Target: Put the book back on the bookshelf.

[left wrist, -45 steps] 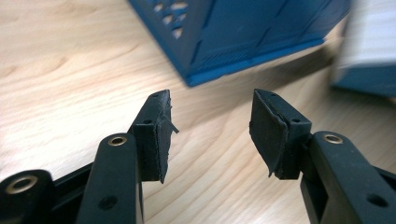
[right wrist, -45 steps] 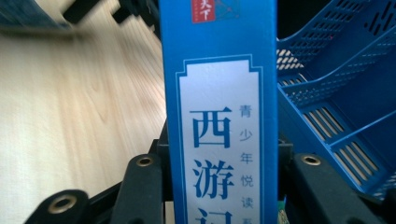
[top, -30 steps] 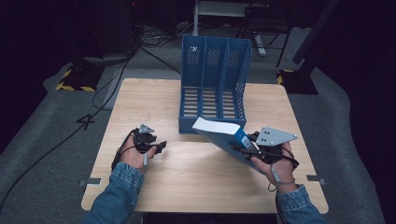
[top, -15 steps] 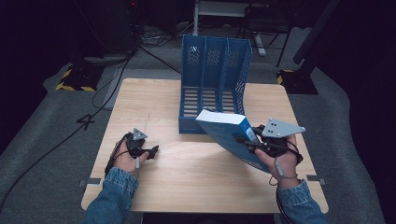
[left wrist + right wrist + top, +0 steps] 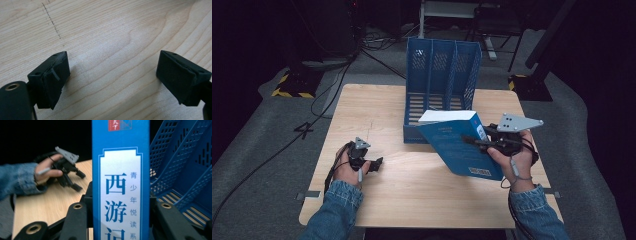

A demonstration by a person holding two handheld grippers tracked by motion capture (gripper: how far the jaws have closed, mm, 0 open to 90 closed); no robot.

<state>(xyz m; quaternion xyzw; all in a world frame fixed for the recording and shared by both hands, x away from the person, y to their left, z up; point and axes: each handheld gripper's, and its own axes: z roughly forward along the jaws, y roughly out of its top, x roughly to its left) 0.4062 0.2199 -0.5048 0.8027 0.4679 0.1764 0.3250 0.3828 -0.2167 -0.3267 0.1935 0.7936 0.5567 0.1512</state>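
- Right hand-held gripper (image 5: 479, 142) is clamped on the spine of a blue book (image 5: 459, 147); the book is tilted above the bench (image 5: 412, 200), just in front of the blue file rack (image 5: 442, 85)
- Left hand-held gripper (image 5: 374, 165) sits near the bench's left edge; jaws wide apart, holding nothing

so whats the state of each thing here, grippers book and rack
left gripper: open, nothing between its jaws, low over the table
right gripper: shut on the book, held above the table
book: closed, lifted and tilted, just in front of the rack
rack: upright on the table, its slots look empty
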